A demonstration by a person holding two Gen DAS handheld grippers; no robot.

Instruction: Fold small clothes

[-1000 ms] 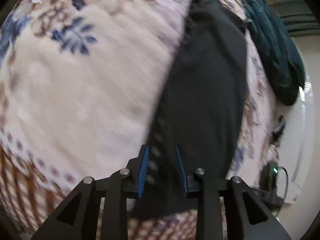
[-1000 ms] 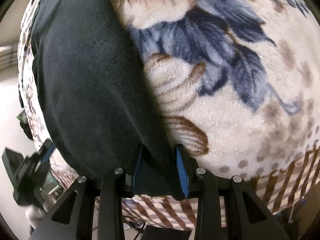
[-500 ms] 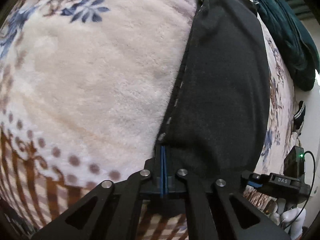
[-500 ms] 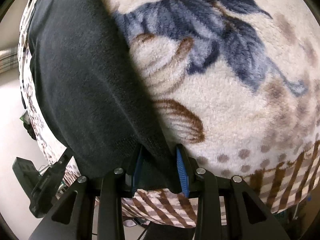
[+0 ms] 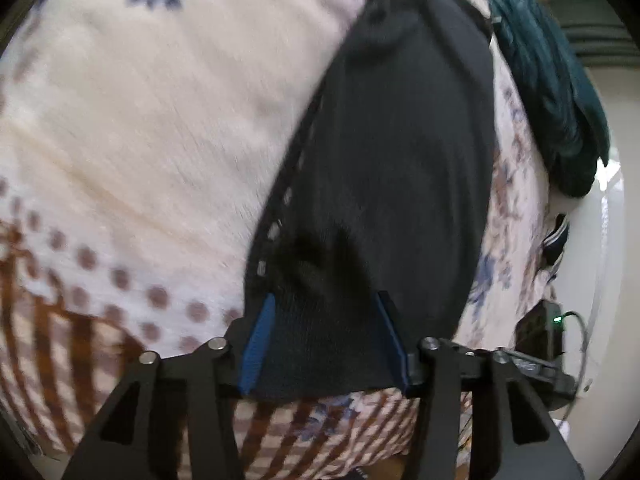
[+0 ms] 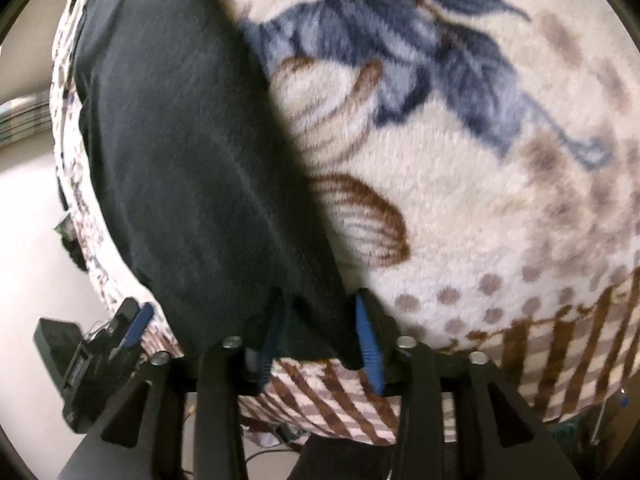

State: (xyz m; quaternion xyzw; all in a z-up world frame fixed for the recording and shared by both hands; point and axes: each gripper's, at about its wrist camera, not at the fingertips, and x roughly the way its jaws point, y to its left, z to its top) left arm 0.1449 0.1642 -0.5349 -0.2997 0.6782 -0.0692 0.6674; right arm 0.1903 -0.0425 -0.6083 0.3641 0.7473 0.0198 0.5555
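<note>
The jaws of the left gripper (image 5: 324,344) are opening, standing fairly wide with the near hem of the black garment (image 5: 400,152) lying between the blue pads (image 5: 258,344) but no longer pinched; the cloth looks slack and bunched just ahead of them and runs away from the jaws as a long narrow strip. Left of the jaws is bare blanket (image 5: 132,152), cream plush with brown dots and stripes; far ahead and to the right lies a dark green cloth (image 5: 548,92), and beside the right finger a small black device (image 5: 540,332) with a green light sits at the bed's edge. In the right wrist view the right gripper (image 6: 320,336) is likewise opening its jaws over the garment's (image 6: 180,152) other near corner, which lies between the pads without being squeezed; to the right of the jaws the blanket (image 6: 460,208) shows a large blue and brown flower, and to the left the other gripper appears low at the blanket's edge, with pale floor beyond. The risk, I judge, is that plush pile or a pad catches the hem as the grippers lift away, dragging the fold crooked or open.
</note>
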